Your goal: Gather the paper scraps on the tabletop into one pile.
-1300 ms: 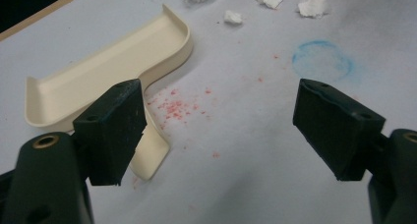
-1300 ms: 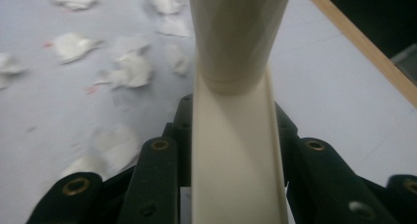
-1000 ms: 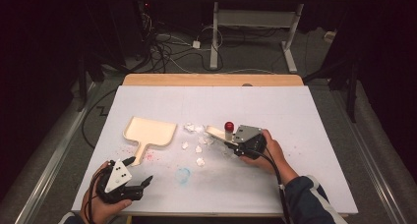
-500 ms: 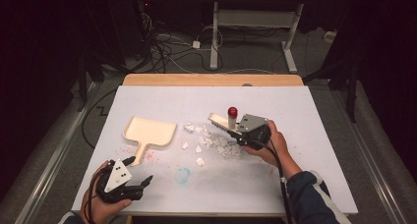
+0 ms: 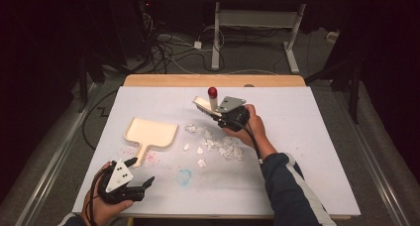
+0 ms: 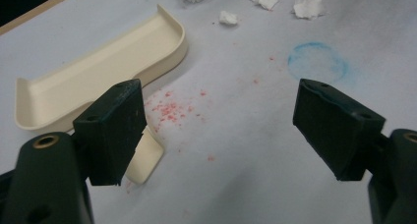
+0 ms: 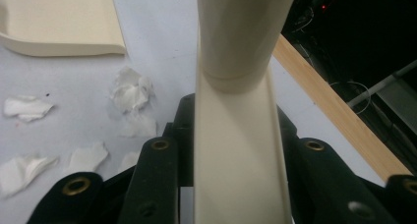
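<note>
The right claw (image 5: 214,109), clamped on the brush (image 5: 207,105), has lifted toward twelve o'clock off the paper scraps (image 5: 218,145); sweeping pauses. The left claw (image 5: 140,172) gapes empty.

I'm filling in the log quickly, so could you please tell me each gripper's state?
Left gripper: open, holding nothing.
Right gripper: shut on the brush.
</note>
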Tool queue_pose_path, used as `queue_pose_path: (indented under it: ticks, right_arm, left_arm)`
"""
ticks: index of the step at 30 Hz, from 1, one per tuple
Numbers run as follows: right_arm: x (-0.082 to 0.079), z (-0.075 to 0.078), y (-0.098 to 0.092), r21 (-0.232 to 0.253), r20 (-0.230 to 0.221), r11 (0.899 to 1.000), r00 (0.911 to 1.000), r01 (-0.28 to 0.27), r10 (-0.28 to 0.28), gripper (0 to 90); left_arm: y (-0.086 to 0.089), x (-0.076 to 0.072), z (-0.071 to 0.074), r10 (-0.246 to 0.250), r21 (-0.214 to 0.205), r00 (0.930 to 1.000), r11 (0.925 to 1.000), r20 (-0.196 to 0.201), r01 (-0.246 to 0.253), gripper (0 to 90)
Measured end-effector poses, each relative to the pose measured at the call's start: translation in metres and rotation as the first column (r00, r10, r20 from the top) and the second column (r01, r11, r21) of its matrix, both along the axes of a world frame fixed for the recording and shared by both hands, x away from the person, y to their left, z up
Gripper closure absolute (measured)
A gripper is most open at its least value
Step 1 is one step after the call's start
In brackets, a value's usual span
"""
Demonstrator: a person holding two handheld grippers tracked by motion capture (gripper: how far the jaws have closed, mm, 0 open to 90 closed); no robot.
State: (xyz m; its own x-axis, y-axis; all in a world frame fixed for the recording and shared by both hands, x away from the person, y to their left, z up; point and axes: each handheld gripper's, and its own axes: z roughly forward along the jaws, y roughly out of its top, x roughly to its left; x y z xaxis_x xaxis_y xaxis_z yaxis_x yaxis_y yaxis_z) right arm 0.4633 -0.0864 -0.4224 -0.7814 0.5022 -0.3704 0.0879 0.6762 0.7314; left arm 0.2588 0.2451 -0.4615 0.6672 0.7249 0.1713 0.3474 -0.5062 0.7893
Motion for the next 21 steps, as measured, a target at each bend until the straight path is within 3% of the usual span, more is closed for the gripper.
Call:
queue_pose_path:
  ticks: [3,7,11,17,20,21]
  right_arm:
    - [0.005,-0.007,0.016,-0.027,0.008,0.999,0.9998,-0.018,0.018,67.5]
    - [0.006,-0.019,0.032,-0.055,-0.013,0.997,0.9987,-0.05,0.049,67.5]
    - [0.0,-0.026,0.041,-0.093,-0.036,0.988,0.9924,-0.121,0.118,67.5]
    - [-0.015,-0.031,0.031,-0.105,-0.049,0.972,0.977,-0.212,0.208,67.4]
    - [-0.023,-0.032,0.021,-0.107,-0.049,0.953,0.9585,-0.284,0.281,67.3]
    - [-0.027,-0.032,0.016,-0.097,-0.066,0.953,0.9573,-0.287,0.281,67.2]
  left_arm:
    - [0.0,0.001,-0.001,-0.005,0.0,1.0,1.0,-0.005,0.005,19.8]
    - [-0.001,0.002,-0.001,-0.011,0.002,0.9999,0.9999,-0.006,0.011,19.8]
    - [-0.001,0.001,-0.001,-0.013,0.003,0.9999,0.9999,-0.007,0.013,19.8]
    - [-0.001,0.001,-0.002,-0.017,0.012,0.9998,0.9998,-0.012,0.017,19.8]
    - [-0.002,0.0,-0.001,-0.017,0.013,0.9998,0.9998,-0.01,0.017,19.8]
    - [-0.003,-0.001,-0.001,-0.019,0.015,0.9997,0.9997,-0.013,0.019,19.8]
